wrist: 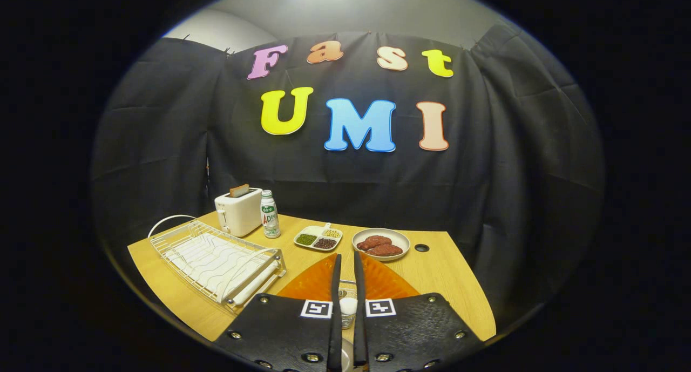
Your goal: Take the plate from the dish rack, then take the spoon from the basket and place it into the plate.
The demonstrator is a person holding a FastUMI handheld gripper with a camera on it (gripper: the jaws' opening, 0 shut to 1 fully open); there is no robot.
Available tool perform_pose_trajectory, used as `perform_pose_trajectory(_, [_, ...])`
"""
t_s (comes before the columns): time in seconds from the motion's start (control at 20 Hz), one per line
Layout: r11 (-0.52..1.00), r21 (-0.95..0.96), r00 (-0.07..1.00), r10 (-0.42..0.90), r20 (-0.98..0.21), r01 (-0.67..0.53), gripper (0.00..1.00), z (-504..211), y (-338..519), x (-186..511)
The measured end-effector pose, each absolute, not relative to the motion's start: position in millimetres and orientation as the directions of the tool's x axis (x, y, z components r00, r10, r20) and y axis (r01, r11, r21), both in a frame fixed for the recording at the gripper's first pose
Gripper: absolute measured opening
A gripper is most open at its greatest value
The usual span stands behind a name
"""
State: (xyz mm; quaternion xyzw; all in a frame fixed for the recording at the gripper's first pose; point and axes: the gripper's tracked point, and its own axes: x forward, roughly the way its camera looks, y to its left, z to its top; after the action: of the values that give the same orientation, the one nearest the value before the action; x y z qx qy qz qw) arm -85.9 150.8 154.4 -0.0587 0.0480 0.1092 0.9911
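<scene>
**Gripper holding spoon above orange plate; rack stands empty**

The gripper [346, 261] has its two fingers drawn nearly together, clamped on one spoon [348, 305]. The spoon's long axis runs along the fingers; its pale, rounded end shows in the narrow gap between them, and which way the bowl faces cannot be told. Directly beneath and just ahead of the fingers lies one orange plate [313, 280], ribbed and translucent-looking, flat on the wooden table [448, 275]. A wire basket [347, 290] edge shows between the fingers. Left of the plate sits one white wire dish rack [216, 258], rectangular. Beyond the fingertips are one white divided dish [318, 237] of three grain portions and one round bowl [381, 244] with two reddish pieces. Farthest back stand one white toaster [238, 211] and one bottle [269, 214].
</scene>
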Motion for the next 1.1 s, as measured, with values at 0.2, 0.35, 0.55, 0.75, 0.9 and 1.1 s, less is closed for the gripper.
perform_pose_trajectory(0.2, [0.979, -0.109, 0.977, 0.155, -0.147, -0.171, 0.08, 160, 147, -110])
perform_pose_trajectory(0.35, [0.984, -0.120, 0.978, 0.110, -0.179, -0.133, 0.08, 156, 141, -123])
perform_pose_trajectory(0.55, [0.983, -0.135, 0.969, 0.089, -0.231, -0.122, 0.08, 144, 144, -135])
perform_pose_trajectory(0.75, [0.977, -0.147, 0.951, 0.104, -0.291, -0.152, 0.08, 129, 158, -135])
perform_pose_trajectory(0.9, [0.968, -0.176, 0.934, 0.108, -0.341, -0.176, 0.08, 113, 170, -134])
perform_pose_trajectory(1.1, [0.958, -0.179, 0.911, 0.142, -0.386, -0.226, 0.08, 95, 193, -132])
